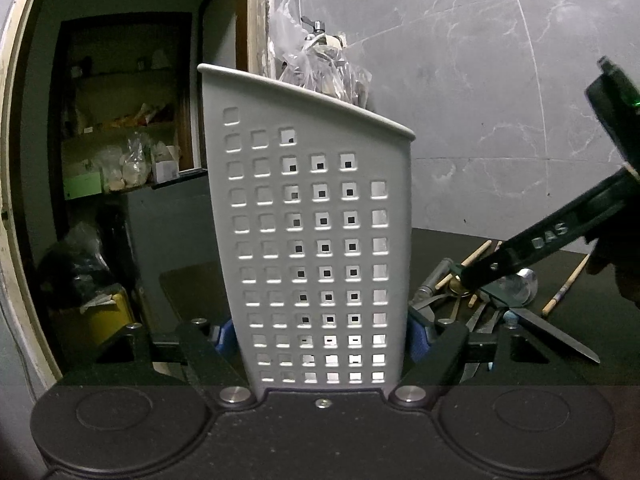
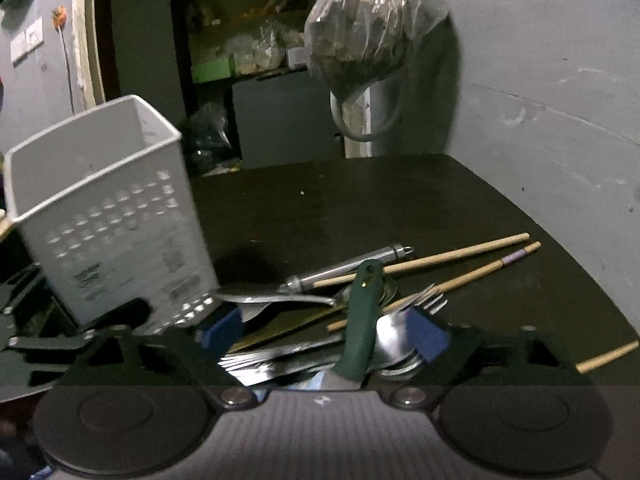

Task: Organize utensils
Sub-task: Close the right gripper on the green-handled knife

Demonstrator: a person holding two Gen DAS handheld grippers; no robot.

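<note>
Left gripper (image 1: 322, 338) clamped on the white holder (image 1: 316, 216), upright on the dark surface (image 2: 360, 208); right gripper (image 2: 324, 334) wide apart over the utensil pile (image 2: 320, 312), a green handle (image 2: 362, 320) between, not squeezed.

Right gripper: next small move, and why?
Probably close the right gripper on the green handle. Its jaws look open, with the handle between them atop the utensil pile, while the left gripper already clamps the holder.
</note>
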